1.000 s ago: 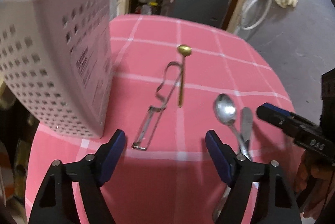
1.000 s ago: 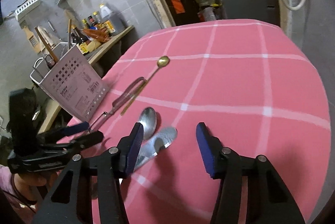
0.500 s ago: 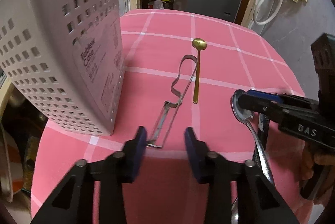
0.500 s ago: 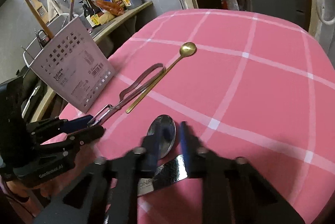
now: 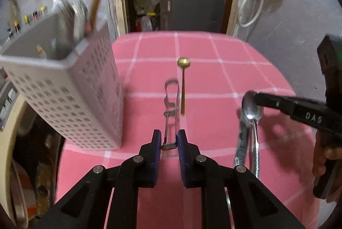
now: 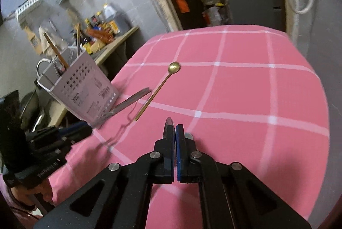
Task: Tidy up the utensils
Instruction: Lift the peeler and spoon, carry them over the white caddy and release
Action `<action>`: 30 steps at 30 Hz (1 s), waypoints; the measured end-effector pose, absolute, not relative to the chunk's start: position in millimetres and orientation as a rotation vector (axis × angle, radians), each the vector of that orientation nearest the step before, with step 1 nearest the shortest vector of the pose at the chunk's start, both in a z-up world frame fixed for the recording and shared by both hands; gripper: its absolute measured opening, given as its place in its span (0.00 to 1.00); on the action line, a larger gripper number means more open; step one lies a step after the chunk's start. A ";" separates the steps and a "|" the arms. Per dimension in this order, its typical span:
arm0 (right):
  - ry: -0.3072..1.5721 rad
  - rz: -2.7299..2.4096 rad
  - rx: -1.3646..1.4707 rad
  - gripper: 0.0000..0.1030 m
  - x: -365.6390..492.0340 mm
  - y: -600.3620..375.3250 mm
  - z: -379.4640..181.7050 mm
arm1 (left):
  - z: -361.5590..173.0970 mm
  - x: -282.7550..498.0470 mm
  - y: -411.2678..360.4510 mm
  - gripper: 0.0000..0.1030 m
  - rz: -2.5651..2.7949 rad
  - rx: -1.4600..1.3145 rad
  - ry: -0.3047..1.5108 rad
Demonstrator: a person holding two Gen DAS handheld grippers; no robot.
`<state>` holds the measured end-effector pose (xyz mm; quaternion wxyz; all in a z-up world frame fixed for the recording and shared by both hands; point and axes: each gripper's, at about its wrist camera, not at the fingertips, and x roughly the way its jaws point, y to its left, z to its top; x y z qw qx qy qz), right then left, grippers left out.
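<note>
The left hand-held gripper [image 5: 168, 143] is closing its blue pads on the near end of a metal peeler [image 5: 171, 113], lifted clear of the pink checked worktop [image 5: 213, 70]. The right hand-held gripper [image 6: 173, 132], jaws pressed together, pinches the bowl of a silver spoon [image 5: 252, 109] raised above the worktop's near right part, a knife [image 5: 241, 139] just beside it. A gold spoon [image 5: 183, 79] lies mid-worktop. A perforated white utensil holder [image 5: 89, 89] stands at the left edge.

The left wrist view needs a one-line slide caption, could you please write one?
Left gripper closing on a peeler beside the caddy; right gripper grips a steel spoon.
</note>
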<state>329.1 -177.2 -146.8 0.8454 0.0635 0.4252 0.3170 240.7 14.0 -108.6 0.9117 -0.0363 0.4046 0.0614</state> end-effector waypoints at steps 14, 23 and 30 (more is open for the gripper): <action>0.809 0.599 0.237 0.02 290.8 -189.2 -117.0 | -36.1 223.9 14.7 0.13 0.051 0.004 0.637; 0.718 0.595 0.232 0.02 281.1 -180.5 -83.1 | -13.2 220.4 26.5 0.13 0.013 -0.043 0.603; 0.590 0.601 0.241 0.02 279.2 -169.7 -32.7 | 28.0 207.1 43.6 0.13 -0.011 -0.098 0.536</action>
